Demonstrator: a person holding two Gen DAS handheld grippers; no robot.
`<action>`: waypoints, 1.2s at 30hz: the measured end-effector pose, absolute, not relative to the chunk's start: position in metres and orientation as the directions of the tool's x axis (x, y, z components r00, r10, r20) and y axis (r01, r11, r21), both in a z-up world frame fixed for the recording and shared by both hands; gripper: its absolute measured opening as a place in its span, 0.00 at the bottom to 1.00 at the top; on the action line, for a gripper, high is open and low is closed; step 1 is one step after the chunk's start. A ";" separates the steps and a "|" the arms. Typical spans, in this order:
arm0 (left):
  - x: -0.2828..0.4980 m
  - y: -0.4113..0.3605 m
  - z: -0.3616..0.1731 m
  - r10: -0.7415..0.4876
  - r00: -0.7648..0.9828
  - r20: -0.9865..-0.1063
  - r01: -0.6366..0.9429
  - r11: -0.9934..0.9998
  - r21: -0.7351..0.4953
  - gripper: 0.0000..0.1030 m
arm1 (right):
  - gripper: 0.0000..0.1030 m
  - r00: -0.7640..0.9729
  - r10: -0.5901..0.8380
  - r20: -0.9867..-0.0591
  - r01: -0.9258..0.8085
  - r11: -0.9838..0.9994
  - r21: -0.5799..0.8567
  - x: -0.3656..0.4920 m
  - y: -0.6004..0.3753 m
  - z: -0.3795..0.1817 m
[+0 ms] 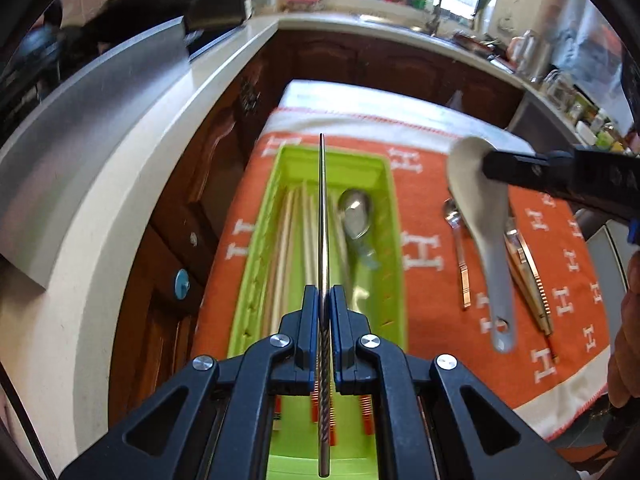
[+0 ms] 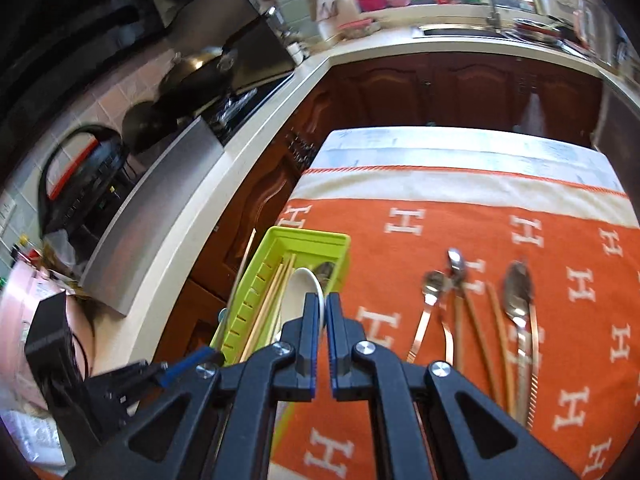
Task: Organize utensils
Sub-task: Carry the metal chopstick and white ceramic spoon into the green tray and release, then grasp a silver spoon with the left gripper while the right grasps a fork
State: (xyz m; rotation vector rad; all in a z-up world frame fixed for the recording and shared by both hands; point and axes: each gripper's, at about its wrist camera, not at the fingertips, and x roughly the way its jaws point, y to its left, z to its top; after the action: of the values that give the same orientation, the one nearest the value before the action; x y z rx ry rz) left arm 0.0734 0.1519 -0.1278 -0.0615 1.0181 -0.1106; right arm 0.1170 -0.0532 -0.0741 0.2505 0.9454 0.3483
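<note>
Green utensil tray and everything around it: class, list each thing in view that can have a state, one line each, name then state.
Green tray: open-topped, partly filled.
Wooden chopsticks: lying lengthwise in the tray.
Metal spoon: lying in the tray.
Metal chopstick: clamped in the left gripper, above the tray.
White ceramic spoon: gripped by its bowl in the right gripper, lifted, handle hanging.
Loose cutlery: lying unsorted on the orange cloth.
</note>
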 end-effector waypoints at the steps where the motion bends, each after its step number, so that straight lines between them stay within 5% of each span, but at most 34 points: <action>1: 0.075 0.149 -0.133 -0.117 0.509 -0.853 0.057 0.993 -0.102 0.03 | 0.04 0.526 0.391 -0.755 -0.185 0.920 0.347 0.125 -0.043 -0.080; 11: 0.081 0.157 -0.150 -0.092 0.465 -0.880 0.038 0.996 -0.084 0.04 | 0.04 0.360 0.383 -0.851 -0.150 0.924 0.352 0.163 -0.011 -0.139; 21: 0.081 0.153 -0.126 -0.070 0.508 -0.859 0.042 0.998 -0.056 0.17 | 0.09 0.223 0.394 -0.892 -0.226 0.911 0.346 0.142 0.006 -0.150; 36: 0.065 0.103 -0.079 -0.159 0.573 -0.804 0.159 0.984 -0.081 0.23 | 0.09 0.361 0.377 -0.853 -0.210 0.924 0.320 0.102 -0.046 -0.118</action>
State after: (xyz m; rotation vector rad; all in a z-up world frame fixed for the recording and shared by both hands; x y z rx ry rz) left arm 0.0654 0.1034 -0.0787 0.0001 0.9421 -0.1860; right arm 0.1018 -0.0456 -0.1176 0.1660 1.1417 0.3807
